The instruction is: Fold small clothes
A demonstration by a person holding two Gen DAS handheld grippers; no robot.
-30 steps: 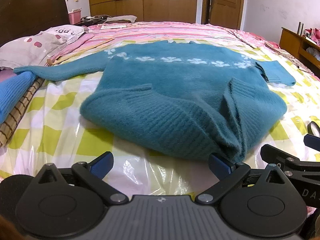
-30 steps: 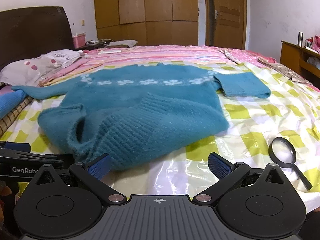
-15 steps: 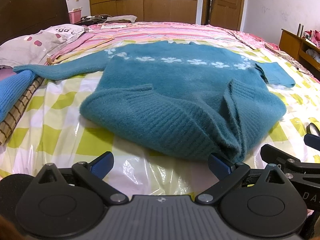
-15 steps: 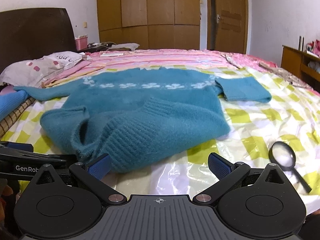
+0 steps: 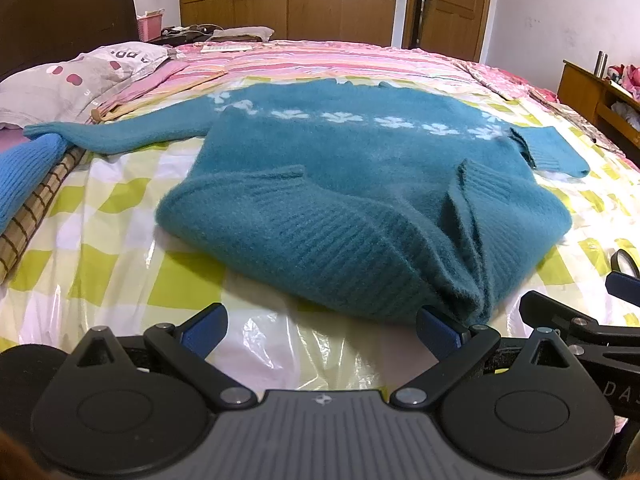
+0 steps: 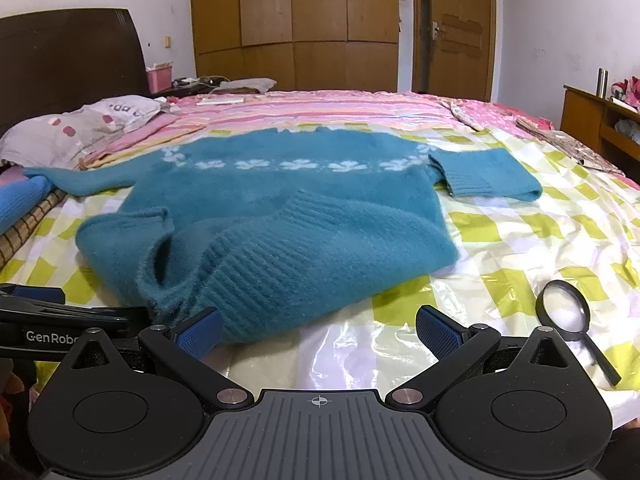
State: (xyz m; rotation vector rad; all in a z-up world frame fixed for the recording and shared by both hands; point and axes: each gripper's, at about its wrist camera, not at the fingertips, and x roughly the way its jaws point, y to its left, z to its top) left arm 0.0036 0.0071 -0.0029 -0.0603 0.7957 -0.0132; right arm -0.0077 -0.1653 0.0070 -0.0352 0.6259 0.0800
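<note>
A teal knitted sweater with a band of white flowers lies on the bed, its hem folded up over the body; it also shows in the right wrist view. One sleeve stretches out to the left, the other sleeve is folded in at the right. My left gripper is open and empty just before the near fold. My right gripper is open and empty; its left fingertip is at the sweater's near edge.
A clear plastic sheet over a yellow-checked cover lies under the sweater. A magnifying glass lies at the right. A blue knit, a bamboo mat and pillows are at the left. A wooden cabinet stands at the right.
The right wrist view has tilted up and pulled back slightly, so the sweater sits lower in it. The left gripper has barely moved. Both grippers stay open.
</note>
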